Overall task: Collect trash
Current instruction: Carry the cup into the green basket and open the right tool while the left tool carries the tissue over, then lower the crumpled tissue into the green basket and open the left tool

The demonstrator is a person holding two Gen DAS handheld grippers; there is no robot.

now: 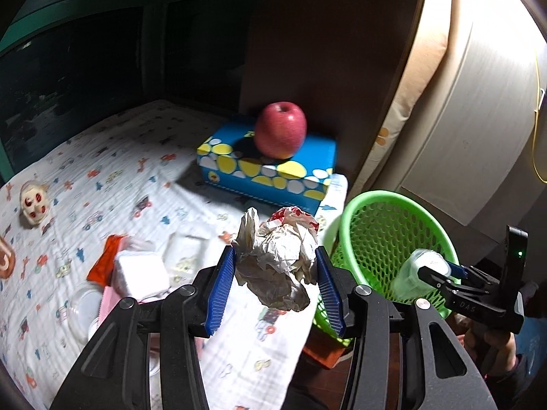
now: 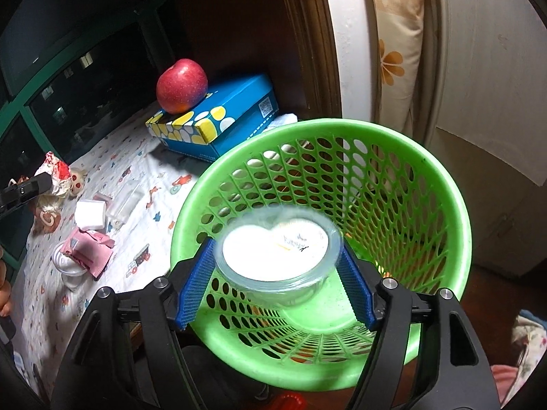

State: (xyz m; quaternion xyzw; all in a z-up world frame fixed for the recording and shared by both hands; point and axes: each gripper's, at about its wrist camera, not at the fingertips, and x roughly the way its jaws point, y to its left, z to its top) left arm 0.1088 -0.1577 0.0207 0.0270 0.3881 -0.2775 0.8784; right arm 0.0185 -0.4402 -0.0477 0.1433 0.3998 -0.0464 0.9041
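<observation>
Holding: left gripper point(image 1: 276, 275) has its blue pads pressed on both sides of a crumpled paper wad point(image 1: 277, 259), white-grey with a red-printed bit on top; wad sits up over the table edge, near the basket
Right gripper point(image 2: 277, 282): jaws spread wide, clear plastic cup point(image 2: 278, 256) with a white lid between them; cup looks motion-blurred, small gap at the right pad, so probably no longer gripped, can't be sure on the left side
Cup position: over the mouth of the green mesh basket point(image 2: 393, 157), inside its rim outline
Basket: tilted toward the camera, just off the table's right edge, nothing visible inside apart from the cup
Table point(image 1: 112, 177): white cloth with small car print
Left on table: white foam block point(image 1: 142, 275), pink wrapper point(image 2: 90, 253), orange wrapper point(image 1: 107, 256), clear cup point(image 2: 68, 270), small doll head point(image 1: 33, 205)
Back corner: blue tissue box point(image 1: 270, 171) with a red apple point(image 1: 280, 130) on top, apart from the trash
</observation>
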